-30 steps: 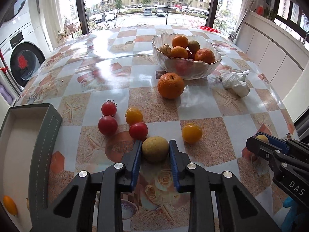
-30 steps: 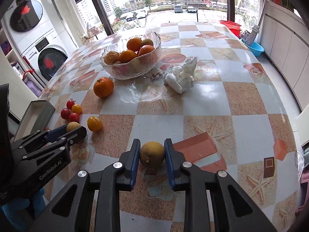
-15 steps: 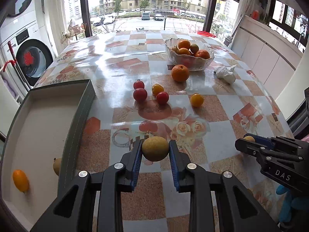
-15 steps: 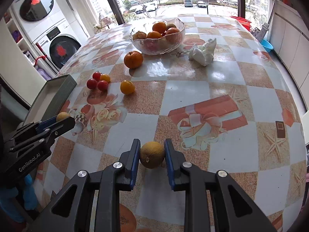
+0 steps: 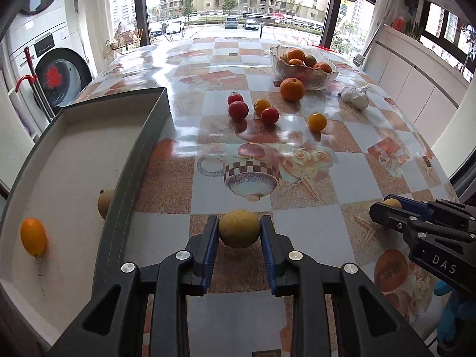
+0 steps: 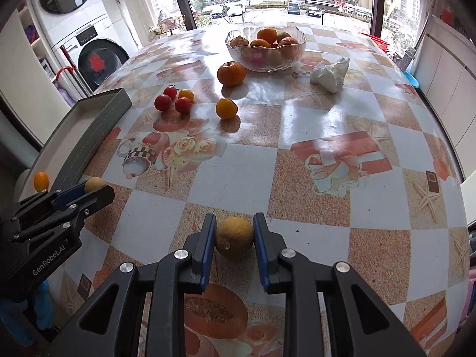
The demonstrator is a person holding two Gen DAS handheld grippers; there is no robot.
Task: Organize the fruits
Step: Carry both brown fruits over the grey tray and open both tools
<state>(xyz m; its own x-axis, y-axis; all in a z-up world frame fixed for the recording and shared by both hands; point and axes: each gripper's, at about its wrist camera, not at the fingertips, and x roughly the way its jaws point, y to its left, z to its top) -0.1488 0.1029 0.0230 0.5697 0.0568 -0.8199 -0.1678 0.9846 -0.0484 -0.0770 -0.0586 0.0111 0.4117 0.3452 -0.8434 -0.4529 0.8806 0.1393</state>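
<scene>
Beside the grey tray [image 5: 131, 178], my left gripper [image 5: 239, 232] pinches a tan round fruit [image 5: 239, 228] between its blue pads, just above the patterned table [image 5: 351, 175]. My right gripper [image 6: 234, 233] clamps a second tan fruit [image 6: 234, 237] the same way, farther from the tray. Only the left view looks into the tray: an orange oval fruit [image 5: 33, 240] lies there, with a brownish fruit [image 5: 104, 203] against the wall. Beyond the tray sit red tomatoes [image 5: 238, 109], a large orange [image 5: 292, 89] and a glass bowl [image 5: 324, 78] of fruit. The right view alone shows the bowl's whole front.
</scene>
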